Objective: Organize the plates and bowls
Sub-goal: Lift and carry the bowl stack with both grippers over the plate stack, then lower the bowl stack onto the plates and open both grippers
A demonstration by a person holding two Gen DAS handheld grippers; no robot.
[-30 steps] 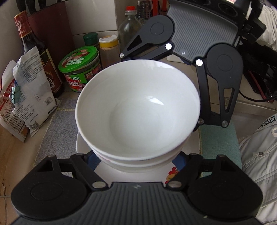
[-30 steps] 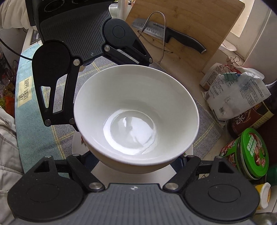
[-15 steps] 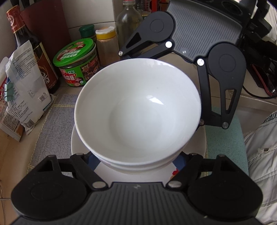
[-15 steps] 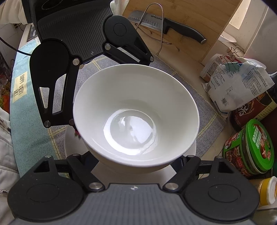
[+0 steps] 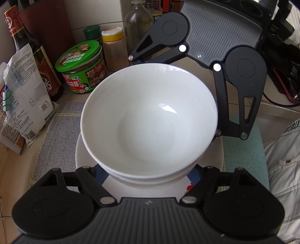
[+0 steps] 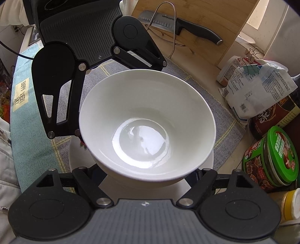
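**Both claws set against a stack of bowls on a plate, opposite sides**

Left claw (image 5: pixel 148 184): jaws roughly half spread, reaching under the stack from 6 o'clock. The tips are hidden beneath the bowls, so I cannot tell what they grip. Right claw (image 6: pixel 148 183): same, tips hidden, grip unreadable. In the left view it comes in from 1 o'clock. Between them is the top bowl (image 5: pixel 150 122), white, empty and upright, nested in a second bowl (image 5: pixel 129 180). Both stand on a white plate (image 5: pixel 81 150) with a coloured print near its rim. The plate lies on a grey mat (image 5: pixel 56 131). In the left view a green-lidded jar (image 5: pixel 80 65) is at 11 o'clock and a clipped bag (image 5: pixel 24 93) at 9. In the right view a knife (image 6: pixel 187 26) on a wooden board (image 6: pixel 215 15) is at 1 o'clock.
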